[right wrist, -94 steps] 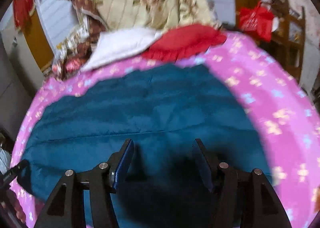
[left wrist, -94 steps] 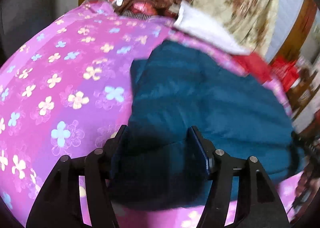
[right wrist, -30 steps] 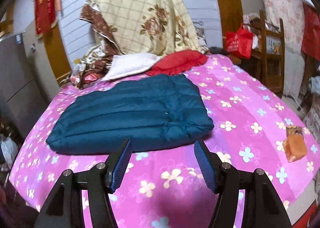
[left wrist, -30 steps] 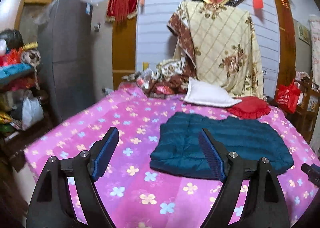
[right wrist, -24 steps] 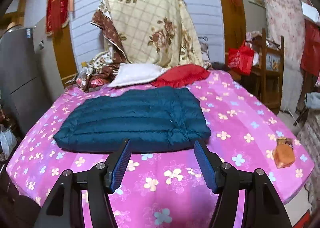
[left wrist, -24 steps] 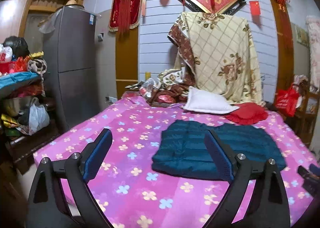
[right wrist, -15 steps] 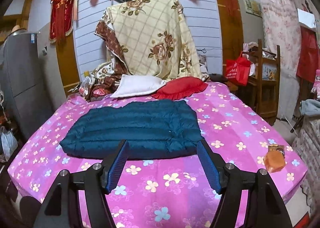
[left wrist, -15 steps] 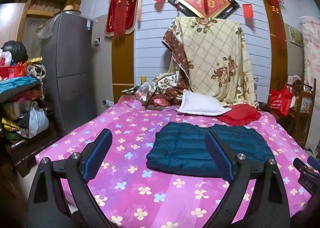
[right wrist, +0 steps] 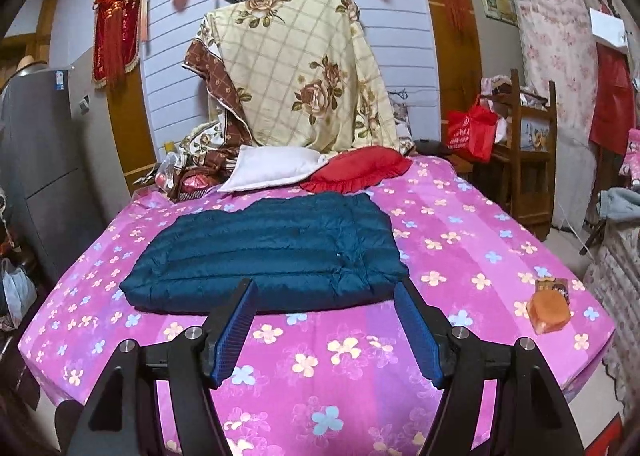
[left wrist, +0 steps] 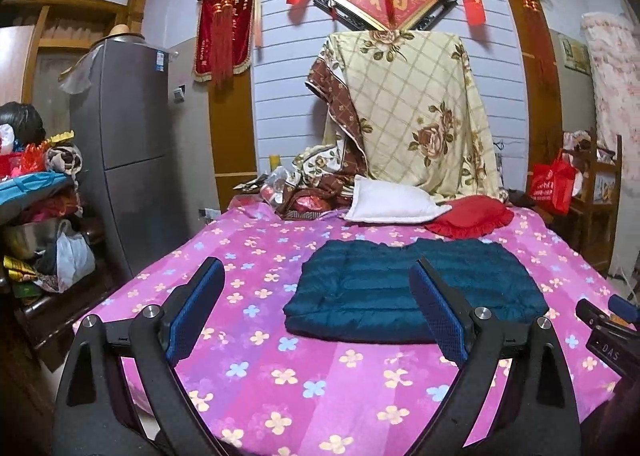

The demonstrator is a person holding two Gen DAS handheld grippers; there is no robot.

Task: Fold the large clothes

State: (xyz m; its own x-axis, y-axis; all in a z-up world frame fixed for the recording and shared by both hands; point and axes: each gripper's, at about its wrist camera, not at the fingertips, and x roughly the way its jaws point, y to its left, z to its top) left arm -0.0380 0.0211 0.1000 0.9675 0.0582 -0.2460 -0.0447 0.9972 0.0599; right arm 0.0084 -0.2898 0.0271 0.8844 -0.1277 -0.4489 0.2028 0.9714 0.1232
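Observation:
A dark teal quilted jacket (left wrist: 404,288) (right wrist: 272,252) lies folded flat into a rectangle on the bed's pink flowered sheet (left wrist: 280,368) (right wrist: 460,240). My left gripper (left wrist: 316,292) hangs open and wide over the bed's near edge, short of the jacket, nothing between its blue pads. My right gripper (right wrist: 326,306) is also open and empty, just in front of the jacket's near edge. The right gripper's tip (left wrist: 608,330) shows at the right edge of the left wrist view.
A white pillow (left wrist: 394,200) and a red cushion (left wrist: 470,216) lie behind the jacket, below a hanging floral quilt (right wrist: 296,84). An orange packet (right wrist: 549,306) sits near the bed's right corner. A grey fridge (left wrist: 124,152) and cluttered shelves stand left; a wooden rack (right wrist: 528,144) stands right.
Both grippers let go of the jacket and drew back and up from it. The left jaws widened further. The jacket stays folded on the bed.

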